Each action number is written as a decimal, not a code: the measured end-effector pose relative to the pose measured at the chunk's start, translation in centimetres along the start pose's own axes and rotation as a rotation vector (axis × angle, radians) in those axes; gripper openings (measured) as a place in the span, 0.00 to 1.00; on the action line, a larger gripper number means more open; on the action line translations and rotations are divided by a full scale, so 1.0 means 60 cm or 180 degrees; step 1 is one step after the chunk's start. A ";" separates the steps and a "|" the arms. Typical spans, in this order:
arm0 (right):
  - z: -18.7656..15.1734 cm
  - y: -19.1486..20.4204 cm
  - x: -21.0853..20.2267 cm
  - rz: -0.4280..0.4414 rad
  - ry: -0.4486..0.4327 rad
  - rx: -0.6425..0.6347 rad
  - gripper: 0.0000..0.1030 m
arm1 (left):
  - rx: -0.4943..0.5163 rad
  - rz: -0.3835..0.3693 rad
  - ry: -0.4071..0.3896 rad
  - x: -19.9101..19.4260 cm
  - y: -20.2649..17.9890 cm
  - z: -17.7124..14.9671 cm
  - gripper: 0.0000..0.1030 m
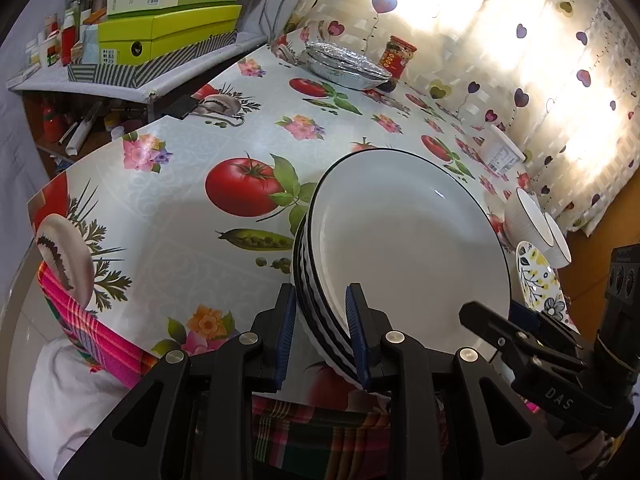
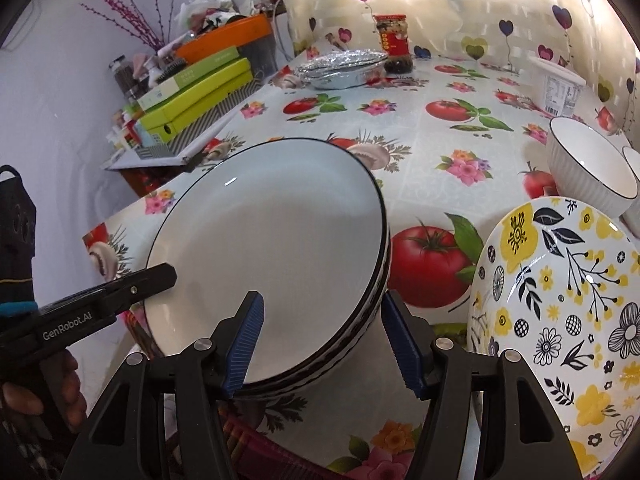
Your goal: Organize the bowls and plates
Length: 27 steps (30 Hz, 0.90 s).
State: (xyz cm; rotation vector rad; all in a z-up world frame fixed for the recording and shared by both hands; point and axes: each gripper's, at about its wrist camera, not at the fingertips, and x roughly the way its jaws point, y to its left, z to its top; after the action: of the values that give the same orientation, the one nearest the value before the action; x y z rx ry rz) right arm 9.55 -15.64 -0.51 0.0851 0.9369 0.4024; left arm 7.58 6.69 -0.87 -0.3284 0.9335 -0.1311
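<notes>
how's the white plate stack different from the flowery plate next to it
The white plate stack is plain white with a thin dark rim line; the flowery plate is covered in yellow and black flowers and leaves. The white ones are several plates piled together; the flowery one is single. The left gripper and right gripper both straddle the stack's edge, while nothing grips the flowery plate. Both are round, glossy and over the printed tablecloth.

Room as I see it from both wrist views. Table: covered in a glossy oilcloth printed with tomatoes, peas and flowers. Curtain, upper right: pale weave with heart motifs, strongly backlit by daylight. Side shelf, upper left: stacked green boxes and small bottles. Wall, left: plain, pale lilac.
</notes>
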 end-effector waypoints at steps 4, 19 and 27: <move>-0.009 0.004 -0.008 0.0038 0.0064 -0.0024 0.61 | -0.0045 -0.0071 0.0017 -0.002 0.004 -0.002 0.26; -0.054 -0.003 -0.044 0.0334 0.0033 0.0370 0.61 | -0.0080 -0.0209 -0.0008 -0.024 0.008 -0.030 0.40; -0.057 -0.008 -0.039 0.0633 -0.0063 0.0548 0.61 | -0.0104 -0.0431 0.0045 -0.023 0.006 -0.041 0.41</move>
State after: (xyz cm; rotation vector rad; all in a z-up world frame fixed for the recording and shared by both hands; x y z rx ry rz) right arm 5.76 -17.30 -0.89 0.3408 0.9455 0.5027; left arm 4.77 6.81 -1.26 -0.4215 0.9279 -0.2428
